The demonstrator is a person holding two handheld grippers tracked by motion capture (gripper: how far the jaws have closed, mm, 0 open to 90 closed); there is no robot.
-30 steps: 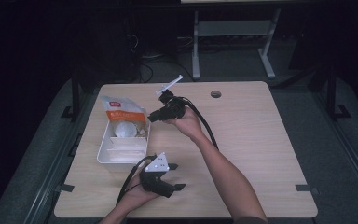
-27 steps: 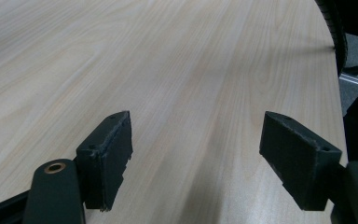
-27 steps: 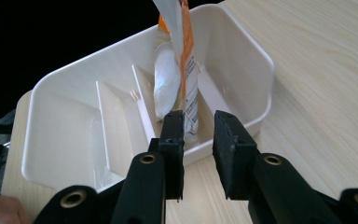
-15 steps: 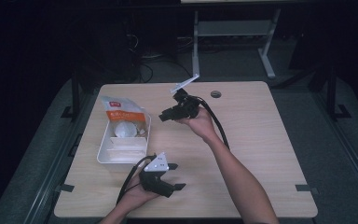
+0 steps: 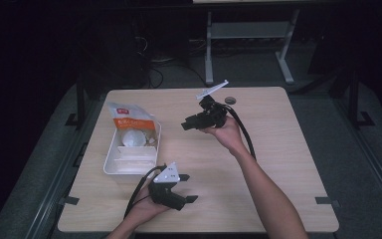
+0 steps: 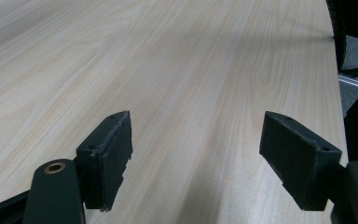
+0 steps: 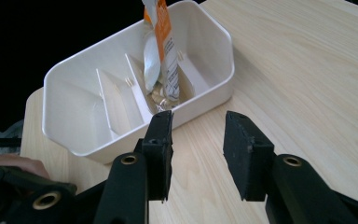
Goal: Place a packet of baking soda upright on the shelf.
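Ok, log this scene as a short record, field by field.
surface: wooden table
tray: white, with dividers, at the table's left
pouch: orange and white, upright in the tray's far compartment
left tongs: open, nothing held, low over the near edge
right tongs: open, nothing held, raised at mid-table, pointing at the tray

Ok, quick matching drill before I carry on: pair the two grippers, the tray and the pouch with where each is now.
Things:
1. left gripper
2. right gripper
3. white tray
4. orange pouch

Places or states:
A. standing in the tray's far end
B. at the table's left side
C. open, low near the front edge
D. open, raised over mid-table

Pairs: 1-C, 2-D, 3-B, 4-A
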